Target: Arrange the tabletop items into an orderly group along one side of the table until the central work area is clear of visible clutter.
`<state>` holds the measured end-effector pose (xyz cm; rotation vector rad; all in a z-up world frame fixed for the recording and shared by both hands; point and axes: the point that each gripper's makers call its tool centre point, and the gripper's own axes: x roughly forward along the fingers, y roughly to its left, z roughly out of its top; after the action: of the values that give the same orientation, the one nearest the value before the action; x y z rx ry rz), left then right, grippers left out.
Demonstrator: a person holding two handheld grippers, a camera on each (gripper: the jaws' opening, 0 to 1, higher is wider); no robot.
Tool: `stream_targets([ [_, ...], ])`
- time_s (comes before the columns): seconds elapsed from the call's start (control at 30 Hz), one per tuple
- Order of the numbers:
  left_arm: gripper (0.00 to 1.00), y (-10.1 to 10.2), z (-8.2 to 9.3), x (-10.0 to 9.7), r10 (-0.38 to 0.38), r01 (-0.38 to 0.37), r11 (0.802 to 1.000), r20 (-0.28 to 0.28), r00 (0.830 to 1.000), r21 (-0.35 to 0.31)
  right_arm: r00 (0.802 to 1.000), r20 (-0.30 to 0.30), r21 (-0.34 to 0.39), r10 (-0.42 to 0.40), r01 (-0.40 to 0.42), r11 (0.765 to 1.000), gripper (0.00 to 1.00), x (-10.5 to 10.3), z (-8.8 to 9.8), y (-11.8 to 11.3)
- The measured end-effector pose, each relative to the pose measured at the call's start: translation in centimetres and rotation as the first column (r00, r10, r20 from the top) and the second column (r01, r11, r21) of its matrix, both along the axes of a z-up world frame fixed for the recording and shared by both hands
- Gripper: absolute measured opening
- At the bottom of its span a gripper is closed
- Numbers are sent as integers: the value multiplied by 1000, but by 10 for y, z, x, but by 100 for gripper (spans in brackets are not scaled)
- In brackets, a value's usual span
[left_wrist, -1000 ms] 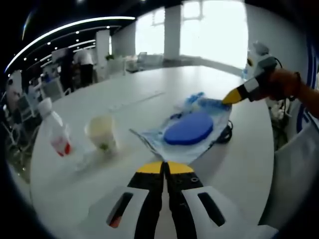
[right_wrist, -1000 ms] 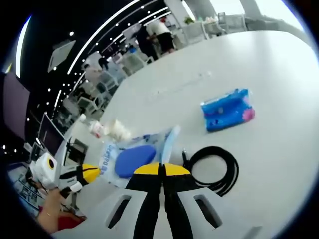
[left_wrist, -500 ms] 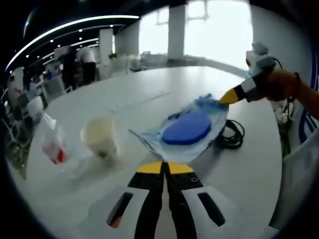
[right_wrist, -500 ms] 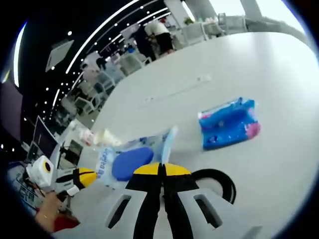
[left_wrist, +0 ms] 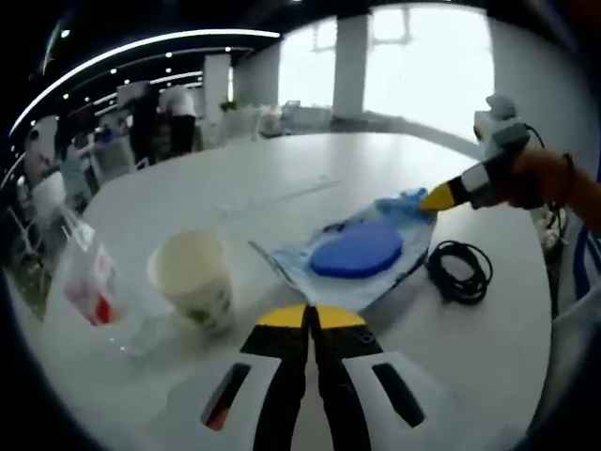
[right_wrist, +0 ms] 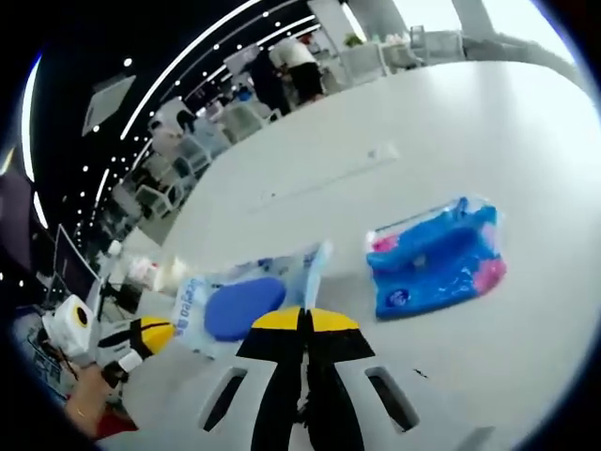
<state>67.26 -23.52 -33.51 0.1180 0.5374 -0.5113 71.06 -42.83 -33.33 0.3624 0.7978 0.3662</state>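
Paper cup (left_wrist: 195, 287), blue-disc packet (left_wrist: 355, 254), black cable (left_wrist: 459, 271), jaws together

White table (left_wrist: 282, 178); clear pouch (left_wrist: 352, 258) printed pale blue, with a solid royal-blue disc (left_wrist: 356, 250) inside. Cream paper cup (left_wrist: 195, 282) with a green mark low on its side, clear bottle (left_wrist: 86, 282) with red label, black cable coil (left_wrist: 459, 271). Bright blue wrapped pack (right_wrist: 437, 256) has pink patches; left gripper (left_wrist: 310, 324) and right gripper (right_wrist: 300, 329) both have black jaws with yellow tips on white bodies.
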Motion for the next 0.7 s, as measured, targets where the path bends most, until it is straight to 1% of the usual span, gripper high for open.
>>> stream_targets([
  [0.03, 0, 0, -1, 2, 4, -4, 1000, -3, 1000, -1, 1000, -5, 10, -7, 7, 1000, 1, 1, -1, 1],
  [0.13, 0, 2, -5, 9, 24, -24, 1000, -9, 1000, -19, 1000, -2, 4, -12, 12, 1000, 1, 5, -5, 1],
  [0.23, 0, 1, -8, 13, 23, -23, 1000, 3, 1000, -15, 1000, 15, -9, -10, 10, 1000, 1, 9, -8, 3],
  [0.27, 0, 0, -8, 14, 14, -14, 1000, 13, 1000, -13, 1000, 31, -11, -5, 5, 1000, 1, 12, -8, 4],
  [0.3, 0, 1, -10, 15, 15, -15, 1000, 11, 1000, -11, 999, 36, -25, 7, -7, 1000, 1, 13, -10, 4],
  [0.37, 0, 2, -13, 18, 26, -26, 1000, 10, 1000, -13, 1000, 25, -30, 14, -13, 999, 1, 14, -17, 5],
  [0.47, 0, 6, -18, 21, 52, -52, 999, 1, 999, -12, 999, 23, -37, 29, -28, 999, 1, 14, -22, 7],
  [0.7, 0, 5, -27, 27, 79, -79, 997, -6, 997, -13, 998, 39, -76, 42, -39, 996, 1, 24, -29, 5],
])
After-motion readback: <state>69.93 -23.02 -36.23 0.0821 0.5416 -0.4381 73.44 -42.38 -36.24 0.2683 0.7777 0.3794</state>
